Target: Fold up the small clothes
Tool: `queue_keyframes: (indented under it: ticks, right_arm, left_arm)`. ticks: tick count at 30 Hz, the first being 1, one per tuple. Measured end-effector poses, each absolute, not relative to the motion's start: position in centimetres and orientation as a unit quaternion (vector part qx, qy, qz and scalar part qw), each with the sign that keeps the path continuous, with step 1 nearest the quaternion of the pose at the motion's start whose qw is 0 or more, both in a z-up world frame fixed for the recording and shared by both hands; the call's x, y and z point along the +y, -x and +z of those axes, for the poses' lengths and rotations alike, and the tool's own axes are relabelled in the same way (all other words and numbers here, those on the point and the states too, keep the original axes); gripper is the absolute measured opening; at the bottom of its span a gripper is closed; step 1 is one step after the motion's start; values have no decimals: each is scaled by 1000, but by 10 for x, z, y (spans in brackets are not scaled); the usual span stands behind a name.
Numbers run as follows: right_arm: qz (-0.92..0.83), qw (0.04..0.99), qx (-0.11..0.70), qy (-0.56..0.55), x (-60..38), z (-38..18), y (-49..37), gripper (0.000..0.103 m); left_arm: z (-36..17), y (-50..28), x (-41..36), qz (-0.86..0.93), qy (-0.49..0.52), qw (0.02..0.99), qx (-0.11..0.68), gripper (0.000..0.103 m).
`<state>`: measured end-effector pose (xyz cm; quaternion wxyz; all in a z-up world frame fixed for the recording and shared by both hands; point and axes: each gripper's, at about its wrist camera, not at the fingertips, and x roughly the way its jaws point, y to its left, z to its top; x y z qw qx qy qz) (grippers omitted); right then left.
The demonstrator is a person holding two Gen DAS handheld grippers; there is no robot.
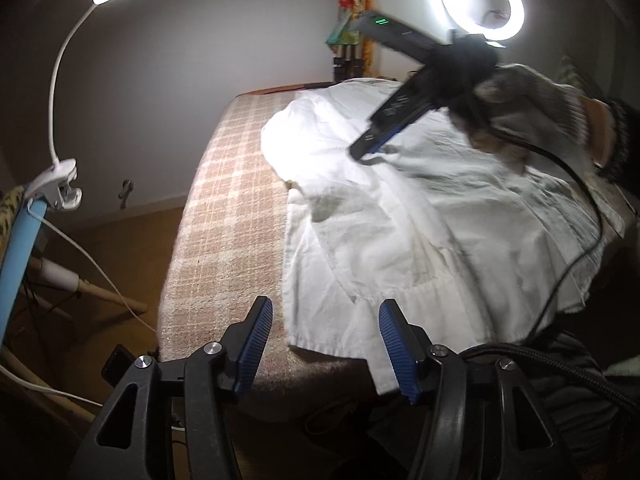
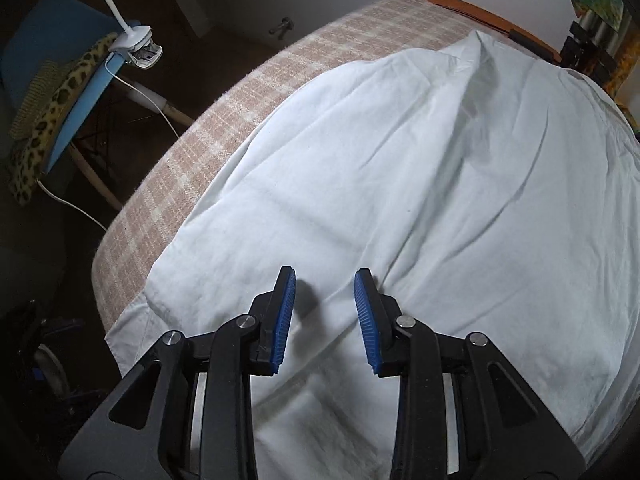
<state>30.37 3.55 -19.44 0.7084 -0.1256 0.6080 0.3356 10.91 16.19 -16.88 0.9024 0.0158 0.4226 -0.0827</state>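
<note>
White shirt: spread on the plaid blanket; thin, limp, creasing. You take it at a hem. Left gripper and right gripper: both parted, empty.

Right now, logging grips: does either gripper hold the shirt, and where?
Neither. The left gripper and right gripper stand open above the shirt.

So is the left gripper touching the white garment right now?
Cannot tell. In the left wrist view the left gripper stands open over the white garment's edge; no clear contact or gap.
</note>
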Motion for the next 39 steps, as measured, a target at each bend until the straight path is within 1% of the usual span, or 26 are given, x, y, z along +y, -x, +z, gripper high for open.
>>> queue_keyframes:
  ticks: [3,5,6,7,9,10,11,13,14,16,17,18,20,24,29,30,31,32,33,34,35,39]
  right_arm:
    - [332,715,605,110,26,-181,-309,33]
    - [339,720,600,73,24,-169,-317,44]
    - [338,726,596,57,26,-163,-321,57]
    - [336,733,589,43,27,-158,-326,65]
    - [336,740,583,23,36,-153,-334,65]
    - [336,740,583,15,44,-152,-337,65]
    - [333,740,584,8,52,-153,-341,65]
    - [324,738,591,-7,67,-158,-348,65]
    - [319,737,596,-15,75,-162,-350,65]
    - [309,732,606,-30,90,-171,-355,65]
    - [302,732,610,-30,97,-176,-357,65]
    - [293,734,612,-26,105,-181,-358,65]
    - [274,737,618,-10,117,-191,-359,65]
    - [244,735,632,30,134,-210,-362,65]
    - [231,739,630,64,145,-214,-362,64]
    - [228,740,630,70,147,-214,-362,59]
    - [222,742,628,78,148,-214,-362,49]
    - [218,745,625,87,149,-213,-362,45]
    - [216,746,624,89,147,-213,-363,33]
    - [215,747,623,85,143,-211,-365,17]
    - [214,747,624,78,138,-211,-367,12]
    - [245,744,621,-22,106,-203,-375,5]
  left_arm:
    - [-183,-122,173,-72,27,896,437,58]
    - [-193,-128,182,-63,61,890,447,55]
    - [-197,-130,186,-63,82,886,451,54]
    - [-199,-129,188,-63,98,886,449,54]
    - [-199,-129,190,-67,109,888,442,52]
    - [-199,-128,190,-69,112,888,440,45]
    - [-200,-128,190,-73,116,888,440,42]
    - [-201,-129,191,-78,124,887,438,30]
    - [-201,-129,191,-81,127,887,436,29]
    - [-201,-127,191,-90,132,886,436,16]
    - [-201,-128,190,-94,135,885,436,13]
    - [-201,-127,190,-99,137,885,434,4]
    - [-198,-124,188,-110,142,886,428,2]
    - [-186,-118,179,-133,131,892,412,1]
    - [-167,-116,169,-150,111,899,397,0]
    - [-163,-117,168,-153,107,899,395,0]
    - [-159,-117,167,-156,103,900,394,0]
    - [-154,-117,164,-159,94,901,392,0]
    - [-150,-118,161,-162,85,902,391,0]
    - [-147,-117,159,-164,76,902,391,0]
    - [-144,-118,156,-166,68,902,392,0]
    - [-135,-120,145,-174,26,901,397,0]
